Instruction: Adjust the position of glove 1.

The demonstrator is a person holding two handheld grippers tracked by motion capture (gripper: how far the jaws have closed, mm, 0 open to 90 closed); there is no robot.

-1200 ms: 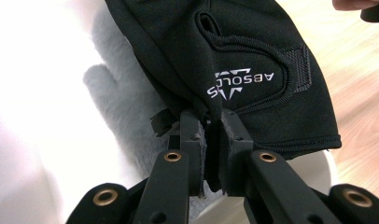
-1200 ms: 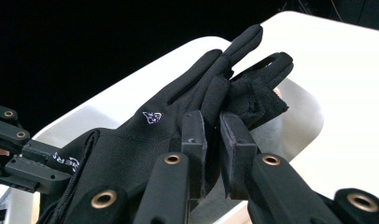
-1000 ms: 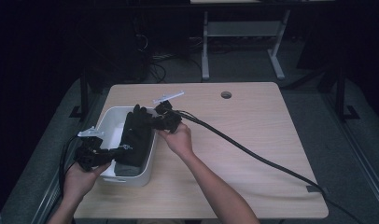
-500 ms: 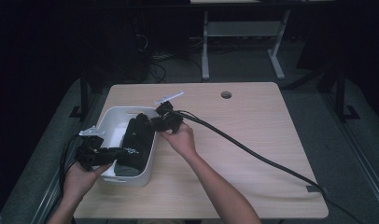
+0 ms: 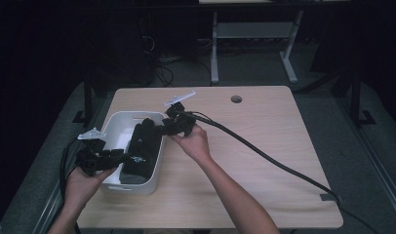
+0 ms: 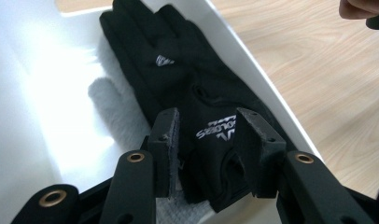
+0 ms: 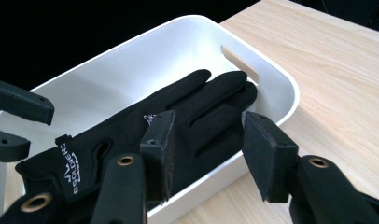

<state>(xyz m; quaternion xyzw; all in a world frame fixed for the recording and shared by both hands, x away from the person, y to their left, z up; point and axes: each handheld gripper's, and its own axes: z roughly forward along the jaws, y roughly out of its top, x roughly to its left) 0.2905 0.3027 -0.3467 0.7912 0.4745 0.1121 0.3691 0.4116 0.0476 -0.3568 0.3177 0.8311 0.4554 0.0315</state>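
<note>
A black glove point(image 5: 140, 148) with white lettering lies inside a white bin point(image 5: 113, 124) at the table's left. My left gripper point(image 5: 120, 157) is at the glove's cuff end. In the left gripper view its jaws point(image 6: 206, 154) have just been opening and stand apart on either side of the cuff point(image 6: 211, 130), without pressing on it. My right gripper point(image 5: 157, 130) hovers over the bin's right rim by the glove's fingers point(image 7: 215, 93). Its jaws point(image 7: 204, 154) have also just been opening and nothing is gripped between them. The left gripper point(image 7: 36, 128) also shows at the left edge of the right gripper view.
A thick black cable point(image 5: 284, 168) trails from the right gripper across the wooden table point(image 5: 264, 126) to its right front corner. There is a round hole point(image 5: 236, 99) near the table's far edge. The bin's near rim point(image 7: 271, 84) has a handle slot.
Both grippers lowered the glove into the bin, then their jaws opened and let it go. It now lies flat in the bin. The hands have hardly shifted.
</note>
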